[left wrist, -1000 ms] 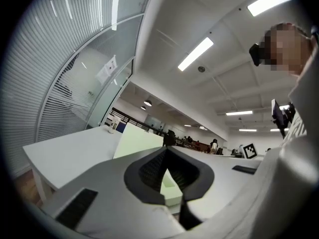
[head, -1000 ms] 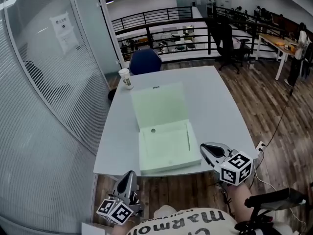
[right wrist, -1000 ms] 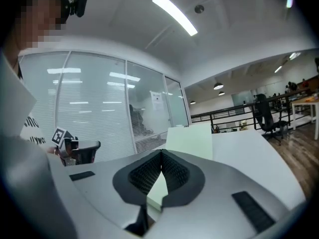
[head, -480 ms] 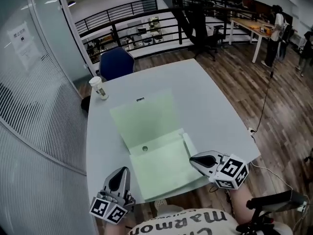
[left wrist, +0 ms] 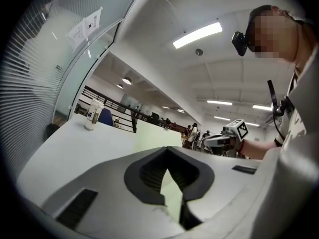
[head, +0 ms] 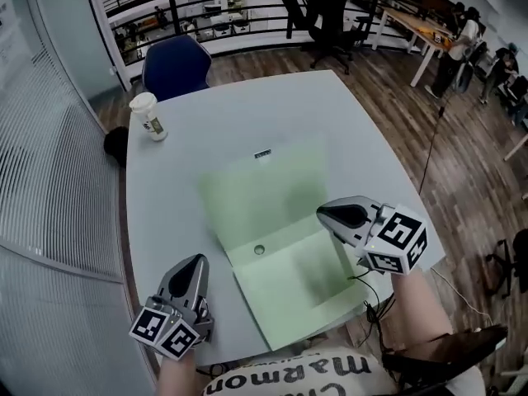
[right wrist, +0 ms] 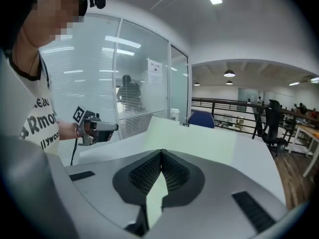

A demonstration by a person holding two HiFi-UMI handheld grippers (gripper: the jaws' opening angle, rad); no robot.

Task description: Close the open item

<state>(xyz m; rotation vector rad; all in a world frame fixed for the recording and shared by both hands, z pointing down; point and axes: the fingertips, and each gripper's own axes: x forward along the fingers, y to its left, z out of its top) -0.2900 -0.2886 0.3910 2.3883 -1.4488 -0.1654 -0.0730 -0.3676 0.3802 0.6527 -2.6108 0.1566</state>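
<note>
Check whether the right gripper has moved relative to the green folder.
Yes. The right gripper advanced from beside the green folder, off its near corner, to over its right edge.

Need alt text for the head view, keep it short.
A pale-green folder lies open on a grey table, with the right tool at its right edge and the left tool just off its left side. A paper cup stands near the table's far left corner.

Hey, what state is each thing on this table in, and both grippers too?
Green folder: open, cover laid flat.
Paper cup: upright, lid on.
Left gripper: shut, empty.
Right gripper: shut, empty, above the folder's right side.
</note>
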